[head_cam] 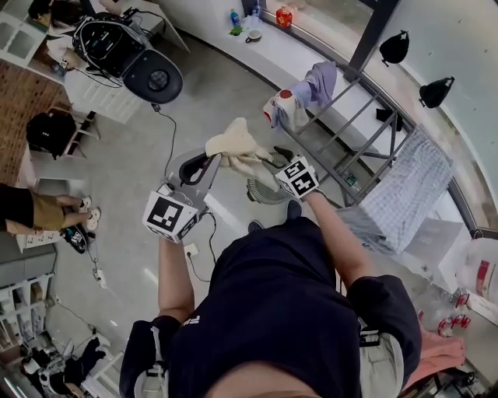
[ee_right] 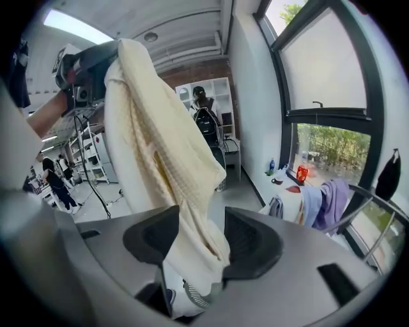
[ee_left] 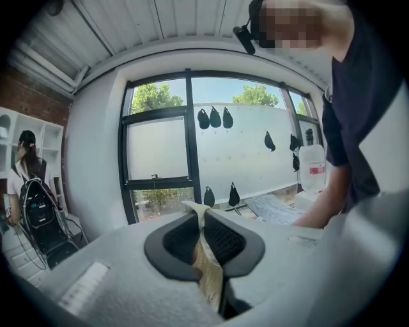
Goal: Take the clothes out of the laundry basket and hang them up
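1. Your left hand-held gripper has its jaws pressed together on one end of the cream cloth, and only a thin fold shows between the pads.
2. Your right hand-held gripper has its jaws standing apart. The loose lower end of the cloth hangs down between them and is not pinched.
3. In the right gripper view, the cloth's long axis runs close to upright. The clamped end is high at the upper left, and the free end points down into the right jaws.
4. The cloth is in the air between your two grippers, above the round slatted laundry basket on the grey floor.
5. The drying rack stands just beyond your right gripper, beside a tall window with a pale ledge below it.
6. Counted: one cream cloth, two grippers, one basket and one rack.
7. In the head view, the rack carries three pieces: a checked cloth, a purple garment and a white-and-red piece.
8. Two bottles sit on the ledge, one blue and one red.
9. A person with a backpack stands by the white shelves.
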Tool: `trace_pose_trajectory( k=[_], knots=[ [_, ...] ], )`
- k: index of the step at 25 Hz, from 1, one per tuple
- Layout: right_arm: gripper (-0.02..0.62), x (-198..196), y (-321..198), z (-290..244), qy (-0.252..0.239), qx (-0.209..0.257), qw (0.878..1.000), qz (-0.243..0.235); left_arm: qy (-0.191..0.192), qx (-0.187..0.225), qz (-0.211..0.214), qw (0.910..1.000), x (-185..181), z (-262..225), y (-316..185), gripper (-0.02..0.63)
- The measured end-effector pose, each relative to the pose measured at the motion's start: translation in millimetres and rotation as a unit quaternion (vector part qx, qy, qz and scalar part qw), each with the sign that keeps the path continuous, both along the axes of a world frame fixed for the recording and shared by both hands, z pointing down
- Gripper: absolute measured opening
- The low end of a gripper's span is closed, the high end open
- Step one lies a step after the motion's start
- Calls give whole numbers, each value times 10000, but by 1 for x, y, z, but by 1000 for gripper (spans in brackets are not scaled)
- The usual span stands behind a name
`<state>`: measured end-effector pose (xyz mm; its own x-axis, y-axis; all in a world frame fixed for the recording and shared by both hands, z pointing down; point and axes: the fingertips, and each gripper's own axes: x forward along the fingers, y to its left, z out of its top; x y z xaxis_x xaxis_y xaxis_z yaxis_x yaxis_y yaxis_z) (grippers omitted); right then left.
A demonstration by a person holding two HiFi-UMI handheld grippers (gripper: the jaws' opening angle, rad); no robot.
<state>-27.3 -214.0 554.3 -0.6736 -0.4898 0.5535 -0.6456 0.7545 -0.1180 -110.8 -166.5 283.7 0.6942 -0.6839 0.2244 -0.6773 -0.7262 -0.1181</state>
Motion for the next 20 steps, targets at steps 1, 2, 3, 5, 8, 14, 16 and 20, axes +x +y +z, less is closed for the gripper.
trace_pose_trajectory(
  k=[1,2,3,5,8,14,16,20],
  knots=[
    [224,-6,-8,-1,-13,26,10000,-79,14,42,-5,10000,-1,-7,1,35],
    [224,-13,-14,0,-63,12,9998,-187,32,81,-16,10000,-2,-13,3,35],
    [224,-22,-19,0,-155,-53,9993,-350,59,119,-32,9999,-3,-20,4,35],
    [224,-47,-16,1,-478,-297,9944,-899,152,182,-59,9997,-7,-31,9,35],
    [224,-87,0,-5,-1090,-611,9784,-1649,226,244,-122,9994,-17,-43,16,35],
    [2,-103,12,-36,-1470,35,9745,-1693,319,195,-649,9972,-64,-46,28,35],
    [0,-96,11,-49,-1535,191,9748,-1607,407,130,-864,9953,-83,-44,31,35],
    [2,-90,20,-49,-1509,8,9725,-1777,529,154,-984,9936,-105,-47,42,35]
  ],
)
